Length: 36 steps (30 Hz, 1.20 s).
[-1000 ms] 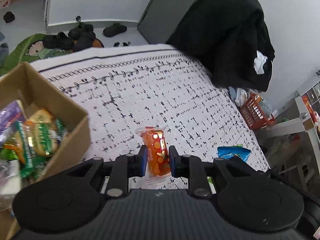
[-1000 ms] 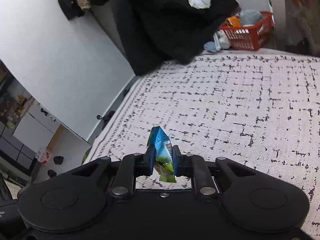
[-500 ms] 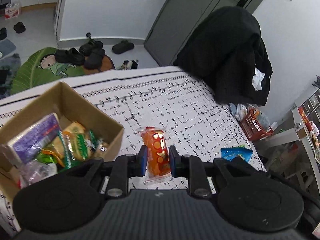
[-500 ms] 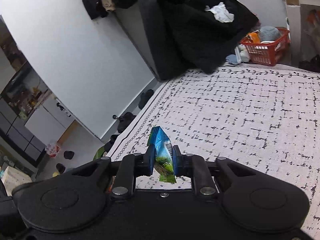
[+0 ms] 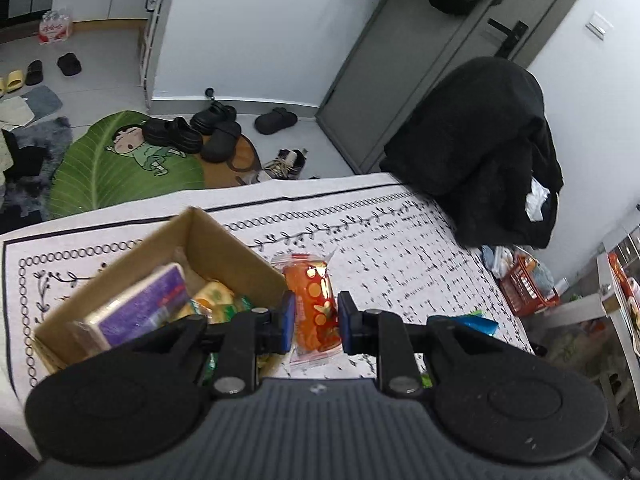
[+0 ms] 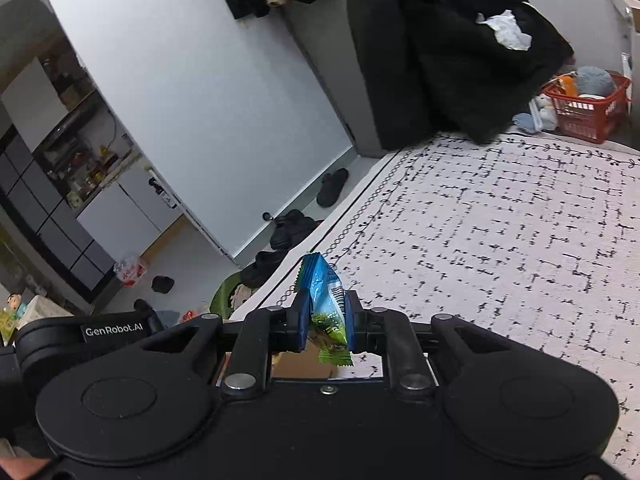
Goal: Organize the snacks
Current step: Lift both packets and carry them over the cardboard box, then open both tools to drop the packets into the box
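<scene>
The left claw [image 5: 313, 322] is kept clenched on an orange snack packet [image 5: 314, 304], now carried up beside the near right wall of the cardboard box [image 5: 236, 258], which has come fully into view at the tabletop's left edge. The right claw [image 6: 325, 322] stays clamped on a blue-green packet [image 6: 325, 300] above the box's brown flap. Release into the box is judged imminent.

Both views are evenly and softly lit by cool indoor light, with no hard shadows. A small glare spot sits on the orange snack packet [image 5: 314, 304] at the centre of the left view. Fisheye distortion bends the walls and door toward the frame edges. The patterned cloth [image 6: 500, 240] looks slightly motion-blurred.
</scene>
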Each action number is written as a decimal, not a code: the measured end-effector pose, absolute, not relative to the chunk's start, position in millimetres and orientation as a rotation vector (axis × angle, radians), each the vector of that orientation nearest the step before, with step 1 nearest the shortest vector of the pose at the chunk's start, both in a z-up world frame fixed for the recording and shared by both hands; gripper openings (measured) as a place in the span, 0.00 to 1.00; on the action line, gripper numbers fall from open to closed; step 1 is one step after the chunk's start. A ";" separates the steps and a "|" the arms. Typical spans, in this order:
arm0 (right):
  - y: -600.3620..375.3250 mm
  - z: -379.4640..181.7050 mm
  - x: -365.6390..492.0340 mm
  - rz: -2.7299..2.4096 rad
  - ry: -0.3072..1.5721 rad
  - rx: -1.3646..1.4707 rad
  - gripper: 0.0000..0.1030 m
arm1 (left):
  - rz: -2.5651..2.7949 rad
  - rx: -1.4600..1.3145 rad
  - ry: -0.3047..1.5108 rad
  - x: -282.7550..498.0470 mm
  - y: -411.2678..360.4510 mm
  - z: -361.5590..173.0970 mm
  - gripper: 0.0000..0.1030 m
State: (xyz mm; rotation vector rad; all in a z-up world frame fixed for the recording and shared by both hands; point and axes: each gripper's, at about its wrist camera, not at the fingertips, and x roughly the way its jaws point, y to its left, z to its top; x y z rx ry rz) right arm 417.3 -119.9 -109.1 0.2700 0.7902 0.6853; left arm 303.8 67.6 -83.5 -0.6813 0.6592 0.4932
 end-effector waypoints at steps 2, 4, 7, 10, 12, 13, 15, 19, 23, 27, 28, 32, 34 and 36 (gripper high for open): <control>-115.1 -107.8 414.3 0.691 0.784 0.264 0.17 | 0.503 -0.688 0.656 301.3 75.1 -83.7 0.21; -110.4 -106.7 412.1 0.695 0.777 0.259 0.17 | 0.510 -0.694 0.652 299.2 82.2 -83.6 0.21; -103.8 -106.1 409.6 0.698 0.769 0.250 0.17 | 0.521 -0.704 0.649 297.8 93.7 -84.6 0.21; -95.2 -108.3 407.7 0.704 0.770 0.237 0.17 | 0.530 -0.719 0.647 296.1 105.5 -87.3 0.21; -88.6 -110.6 406.0 0.709 0.776 0.226 0.17 | 0.535 -0.733 0.648 294.8 114.2 -90.4 0.21; -85.4 -111.9 405.5 0.710 0.779 0.221 0.17 | 0.538 -0.738 0.650 294.7 118.3 -92.2 0.21; -78.4 -114.3 404.8 0.714 0.785 0.209 0.17 | 0.541 -0.750 0.655 294.8 126.0 -95.8 0.21; -65.8 -118.2 403.9 0.727 0.794 0.190 0.17 | 0.549 -0.768 0.665 297.2 139.6 -104.0 0.21; -51.1 -123.5 401.1 0.742 0.807 0.167 0.17 | 0.549 -0.793 0.678 300.4 151.6 -115.1 0.21; -36.1 -129.4 400.9 0.751 0.826 0.142 0.17 | 0.535 -0.822 0.693 305.8 161.5 -125.1 0.22; -32.4 -131.1 401.0 0.753 0.830 0.135 0.17 | 0.533 -0.828 0.693 307.1 162.5 -126.8 0.22; -22.9 -136.1 402.9 0.753 0.847 0.117 0.17 | 0.532 -0.863 0.704 311.7 170.7 -134.2 0.26; -19.3 -137.4 403.8 0.751 0.855 0.110 0.17 | 0.535 -0.862 0.708 311.9 174.1 -135.6 0.26; -16.1 -138.7 404.1 0.752 0.861 0.105 0.17 | 0.539 -0.858 0.711 311.5 177.0 -135.6 0.26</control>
